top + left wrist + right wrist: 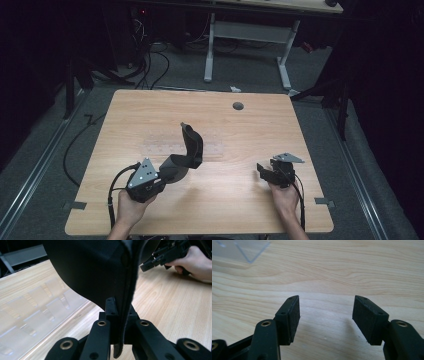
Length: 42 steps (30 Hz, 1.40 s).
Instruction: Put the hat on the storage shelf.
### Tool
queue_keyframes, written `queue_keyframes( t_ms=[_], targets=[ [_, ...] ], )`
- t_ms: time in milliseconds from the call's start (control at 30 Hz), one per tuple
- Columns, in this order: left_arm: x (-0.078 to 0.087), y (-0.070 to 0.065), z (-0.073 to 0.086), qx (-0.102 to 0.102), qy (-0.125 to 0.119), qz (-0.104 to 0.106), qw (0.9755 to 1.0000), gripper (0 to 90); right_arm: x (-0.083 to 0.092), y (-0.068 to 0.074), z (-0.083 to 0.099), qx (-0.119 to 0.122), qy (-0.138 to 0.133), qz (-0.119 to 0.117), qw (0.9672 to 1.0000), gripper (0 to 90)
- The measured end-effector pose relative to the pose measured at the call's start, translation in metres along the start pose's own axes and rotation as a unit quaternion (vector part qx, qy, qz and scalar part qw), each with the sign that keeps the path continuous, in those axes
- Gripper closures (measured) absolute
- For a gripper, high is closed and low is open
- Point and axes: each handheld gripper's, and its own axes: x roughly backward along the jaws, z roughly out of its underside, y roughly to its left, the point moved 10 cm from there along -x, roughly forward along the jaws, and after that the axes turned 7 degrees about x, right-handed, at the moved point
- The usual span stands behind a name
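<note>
A black soft piece with a felt edge (189,150) curves up from the table's middle, lifted off the wood. My left gripper (167,170) is shut on its lower end. In the left gripper view the thin edge of the black piece (95,270) runs down between the closed jaws of the left gripper (120,315). My right gripper (263,171) hovers low over the right side of the table, open and holding nothing. In the right gripper view the right gripper (325,315) has its pads (292,317) wide apart above bare wood.
A flat clear plastic tray (160,147) lies on the table behind and under the black piece, its corner (242,250) ahead of the right gripper. A cable hole (238,106) sits near the far edge. A white-legged desk (210,50) and floor cables stand beyond.
</note>
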Motion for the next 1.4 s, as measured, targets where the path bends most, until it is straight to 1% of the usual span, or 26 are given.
queue_keyframes(
  t_ms=[67,167,200,267,333,467,600,667,867,967,1000,1200,1367,1400],
  targets=[
    [0.001,0.002,-0.004,0.003,-0.006,-0.004,1.0,87.1,-0.002,-0.002,0.003,-0.003,0.007,0.005,1.0,38.2],
    [0.002,0.006,-0.01,0.011,-0.014,-0.009,0.9998,87.1,-0.006,-0.005,0.007,0.003,0.019,0.014,0.9997,37.7],
    [0.001,0.007,-0.014,0.015,-0.02,-0.011,0.9996,87.1,-0.006,-0.006,0.007,0.004,0.02,0.018,0.9996,37.6],
    [0.0,0.009,-0.018,0.017,-0.026,-0.013,0.9994,87.1,-0.006,-0.007,0.007,-0.001,0.018,0.021,0.9996,37.7],
    [-0.001,0.011,-0.023,0.02,-0.032,-0.013,0.9992,87.0,-0.006,-0.008,0.007,-0.001,0.019,0.023,0.9996,37.6],
    [0.0,0.012,-0.031,0.016,-0.039,-0.014,0.999,87.0,-0.006,-0.008,0.007,0.003,0.02,0.026,0.9994,37.4],
    [0.002,0.018,-0.036,0.016,-0.043,-0.019,0.9988,87.0,-0.006,-0.008,0.007,0.004,0.021,0.027,0.9994,37.3],
    [0.002,0.02,-0.039,0.022,-0.048,-0.021,0.9984,87.0,-0.006,-0.008,0.007,0.004,0.021,0.027,0.9994,37.3],
    [0.002,0.028,-0.046,0.033,-0.059,-0.027,0.9974,87.1,-0.006,-0.008,0.007,0.005,0.021,0.026,0.9994,37.0],
    [0.001,0.032,-0.05,0.034,-0.061,-0.03,0.9971,87.1,-0.006,-0.008,0.007,0.005,0.021,0.026,0.9994,36.3],
    [0.001,0.033,-0.052,0.037,-0.064,-0.03,0.9968,87.0,-0.006,-0.008,0.007,0.006,0.021,0.026,0.9994,36.2],
    [0.003,0.039,-0.066,0.038,-0.076,-0.035,0.9958,87.1,-0.006,-0.007,0.008,0.005,0.022,0.025,0.9994,36.1],
    [0.002,0.048,-0.073,0.04,-0.081,-0.051,0.9947,87.0,-0.006,-0.007,0.007,0.006,0.022,0.025,0.9994,36.1],
    [0.002,0.05,-0.074,0.038,-0.08,-0.053,0.9947,87.0,-0.006,-0.007,0.008,0.004,0.022,0.026,0.9994,36.1]
  ],
)
